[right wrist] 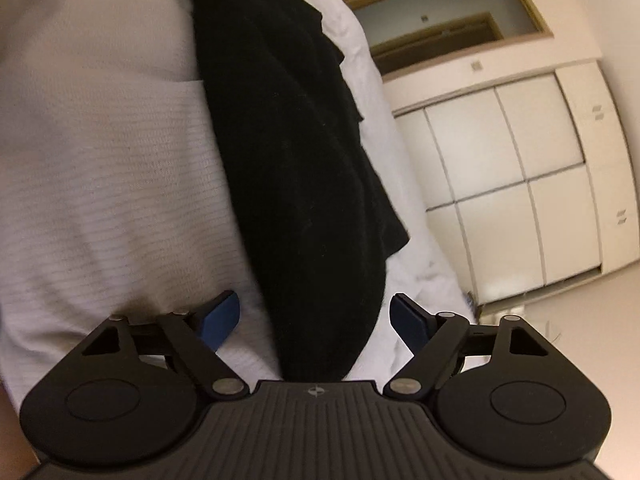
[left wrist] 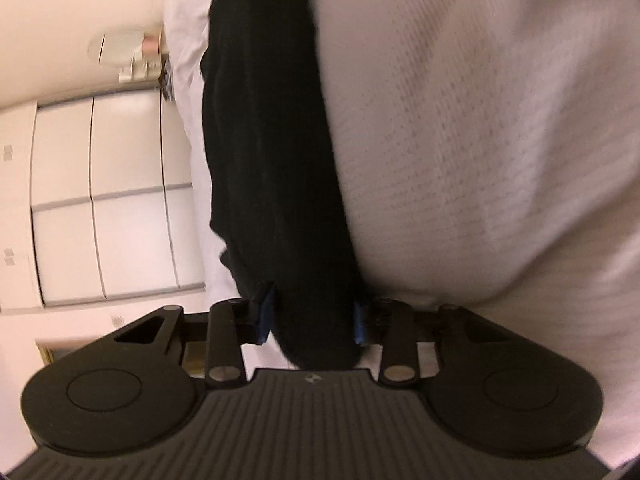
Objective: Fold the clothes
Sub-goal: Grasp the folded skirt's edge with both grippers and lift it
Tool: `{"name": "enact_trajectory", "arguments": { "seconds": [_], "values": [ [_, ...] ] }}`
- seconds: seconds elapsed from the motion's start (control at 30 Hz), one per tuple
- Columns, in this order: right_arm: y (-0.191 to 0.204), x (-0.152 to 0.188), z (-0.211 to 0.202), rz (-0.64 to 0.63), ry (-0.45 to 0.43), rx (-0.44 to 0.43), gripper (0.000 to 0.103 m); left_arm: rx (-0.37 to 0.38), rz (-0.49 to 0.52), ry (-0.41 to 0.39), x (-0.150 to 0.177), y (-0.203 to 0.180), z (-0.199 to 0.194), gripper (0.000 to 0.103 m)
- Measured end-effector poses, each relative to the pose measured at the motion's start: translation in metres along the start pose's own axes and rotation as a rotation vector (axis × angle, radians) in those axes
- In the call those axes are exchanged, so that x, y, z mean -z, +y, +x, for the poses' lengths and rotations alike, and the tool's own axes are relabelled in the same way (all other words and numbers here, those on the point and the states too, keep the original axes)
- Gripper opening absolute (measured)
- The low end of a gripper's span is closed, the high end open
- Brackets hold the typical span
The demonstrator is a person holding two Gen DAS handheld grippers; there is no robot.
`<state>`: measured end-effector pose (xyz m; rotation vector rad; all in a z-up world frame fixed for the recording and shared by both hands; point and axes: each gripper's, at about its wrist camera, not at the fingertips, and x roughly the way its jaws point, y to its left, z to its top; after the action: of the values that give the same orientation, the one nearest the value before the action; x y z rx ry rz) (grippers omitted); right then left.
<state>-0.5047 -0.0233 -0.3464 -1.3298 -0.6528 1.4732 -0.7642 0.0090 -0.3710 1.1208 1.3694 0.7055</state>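
White cupboards (left wrist: 100, 200) with panelled doors fill the background of both wrist views, which look rolled sideways; in the right wrist view the cupboards (right wrist: 512, 172) sit at 3 o'clock, with a framed opening (right wrist: 448, 12) at 1 o'clock. Close to the cameras lies a pale ribbed bedcover (left wrist: 460, 140), and a smooth white sheet (left wrist: 188, 40) shows past it. A black garment (left wrist: 272, 160) runs as a long bunched band from 12 o'clock down to the left gripper (left wrist: 314, 320). Its jaws stand narrow, and the blue pads (left wrist: 264, 316) sit tight against either side of the dark cloth, pinching its end. In the right wrist view the same black garment (right wrist: 296, 168) stretches from 12 o'clock to 6 o'clock, with the bedcover (right wrist: 100, 160) at 9 o'clock and the sheet (right wrist: 404, 240) at 3 o'clock. The right gripper (right wrist: 314, 320) has its jaws spread: the cloth's end lies between them, yet the blue pads (right wrist: 220, 320) stand clear of it on both sides, with pale fabric visible in the gaps.
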Motion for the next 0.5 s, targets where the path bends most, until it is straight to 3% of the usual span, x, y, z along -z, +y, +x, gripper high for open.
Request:
{"name": "enact_trajectory", "arguments": {
  "seconds": [0.03,0.13,0.2,0.3,0.5],
  "values": [
    [-0.001,0.000,0.004,-0.008,-0.003,0.009,0.070,-0.010,0.010,-0.006,0.000,-0.001,0.004,0.028],
    [-0.003,0.001,0.018,-0.022,-0.002,0.018,0.047,-0.018,-0.012,-0.011,0.005,0.000,0.016,0.018],
    [-0.001,0.001,0.026,-0.044,0.017,0.013,0.023,-0.031,-0.011,-0.019,0.008,-0.001,0.017,0.014],
    [-0.004,-0.002,0.028,-0.039,0.040,0.001,0.017,-0.048,-0.025,-0.025,0.009,0.003,0.008,0.011],
    [-0.035,-0.011,0.006,0.052,0.059,-0.055,0.008,-0.024,-0.154,-0.028,0.010,0.027,-0.026,0.010]
  ]
}}
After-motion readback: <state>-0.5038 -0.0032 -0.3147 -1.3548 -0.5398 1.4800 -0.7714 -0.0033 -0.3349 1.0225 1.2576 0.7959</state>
